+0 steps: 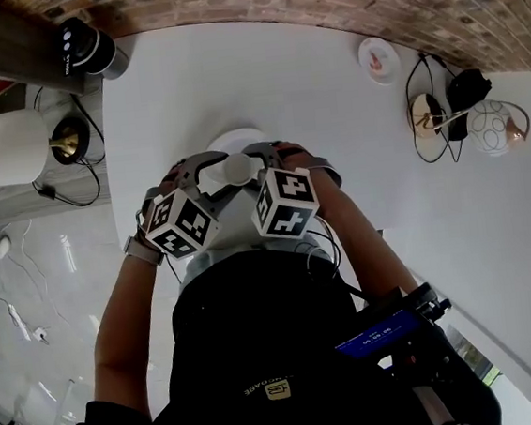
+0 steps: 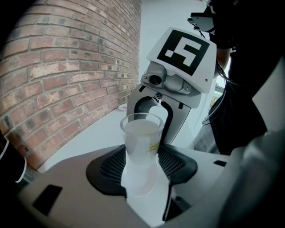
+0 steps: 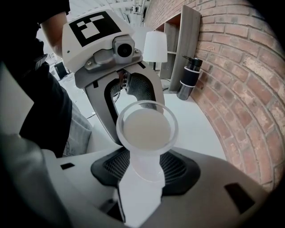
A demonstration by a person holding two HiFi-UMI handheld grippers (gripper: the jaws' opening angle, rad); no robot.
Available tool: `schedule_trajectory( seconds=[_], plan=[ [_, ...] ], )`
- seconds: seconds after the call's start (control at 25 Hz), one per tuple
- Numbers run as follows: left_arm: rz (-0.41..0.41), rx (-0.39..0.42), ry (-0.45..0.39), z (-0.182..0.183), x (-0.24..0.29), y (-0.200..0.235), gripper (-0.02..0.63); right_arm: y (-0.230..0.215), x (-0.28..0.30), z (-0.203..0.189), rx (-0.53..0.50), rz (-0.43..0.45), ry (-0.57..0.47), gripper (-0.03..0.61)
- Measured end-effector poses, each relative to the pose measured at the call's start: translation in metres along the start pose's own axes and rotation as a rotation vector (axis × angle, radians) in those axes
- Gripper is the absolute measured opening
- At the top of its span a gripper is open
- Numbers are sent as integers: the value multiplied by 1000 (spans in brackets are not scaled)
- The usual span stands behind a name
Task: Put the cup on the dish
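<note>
Head view: the translucent frosted plastic cup [image 1: 235, 167] sits between the tips of your left gripper [image 1: 208, 172] and your right gripper [image 1: 260, 160], which face each other. You look down its long axis, so only a pale round shows. Just beyond both tools lies the white round dish [image 1: 231, 140], mostly hidden behind them. Whether the cup touches it cannot be told. The pale print on your black shirt [image 1: 265, 388] is upside down and hard to read.

Left gripper view: your left gripper [image 2: 141, 165] pinches the cup [image 2: 141, 142] low down, with a black pad against each side. The cup stands upright with its mouth up. A small yellow label [image 2: 154, 146] on its wall is too small to read.

Right gripper view: your right gripper [image 3: 146, 171] also clamps the cup [image 3: 147, 133] near its base, and the open mouth tips toward the camera. Past the cup, beside the brick wall [image 3: 240, 89], a black cylindrical flask [image 3: 189, 78] stands upright.
</note>
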State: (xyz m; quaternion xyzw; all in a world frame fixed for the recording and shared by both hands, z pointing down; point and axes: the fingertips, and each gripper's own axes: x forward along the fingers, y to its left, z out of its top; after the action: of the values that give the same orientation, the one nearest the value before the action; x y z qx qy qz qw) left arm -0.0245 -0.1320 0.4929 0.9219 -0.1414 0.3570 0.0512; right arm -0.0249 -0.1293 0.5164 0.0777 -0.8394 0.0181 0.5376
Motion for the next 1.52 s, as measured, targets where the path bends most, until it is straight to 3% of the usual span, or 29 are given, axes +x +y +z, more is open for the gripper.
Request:
schedule_trajectory(
  seconds=[0.56,1.52],
  plan=[
    [15,-51,57,-36,44,18,232,-18,50,-24,-9,25,32,213],
    [-65,-82,126,-72,84,22,232,-18,98,-50,84,97,88,213]
  ],
)
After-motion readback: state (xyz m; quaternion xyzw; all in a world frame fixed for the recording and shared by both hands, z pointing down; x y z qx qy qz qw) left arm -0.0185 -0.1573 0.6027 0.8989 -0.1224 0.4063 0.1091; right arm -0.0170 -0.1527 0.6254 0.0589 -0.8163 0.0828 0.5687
